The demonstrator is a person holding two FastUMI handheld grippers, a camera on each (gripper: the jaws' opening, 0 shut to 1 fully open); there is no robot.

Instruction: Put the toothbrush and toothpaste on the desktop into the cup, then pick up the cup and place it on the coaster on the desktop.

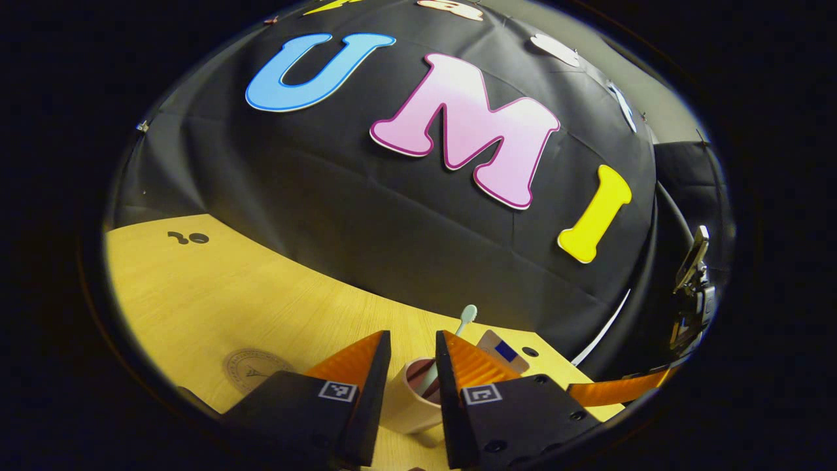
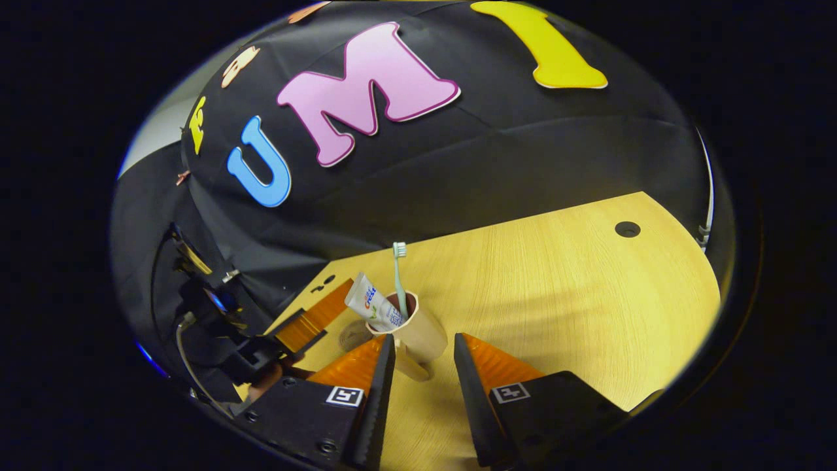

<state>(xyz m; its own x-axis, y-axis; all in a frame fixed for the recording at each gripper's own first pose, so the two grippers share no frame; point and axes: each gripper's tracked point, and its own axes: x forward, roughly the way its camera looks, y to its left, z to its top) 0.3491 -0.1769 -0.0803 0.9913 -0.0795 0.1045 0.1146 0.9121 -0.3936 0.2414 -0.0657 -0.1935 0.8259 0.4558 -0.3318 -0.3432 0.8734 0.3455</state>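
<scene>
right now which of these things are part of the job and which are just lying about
Part of the job:
cup, standing on the desk
toothbrush, upright in the cup
toothpaste, leaning out of the cup
coaster, bare, beside the cup
right gripper, open, either side of the cup's handle
left gripper, open, either side of the cup

Just lying about:
desk
holes in the desk

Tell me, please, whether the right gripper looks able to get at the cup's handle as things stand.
Probably yes: the right gripper is open, and the cup's handle points toward it between its fingers, with nothing in between.
</scene>
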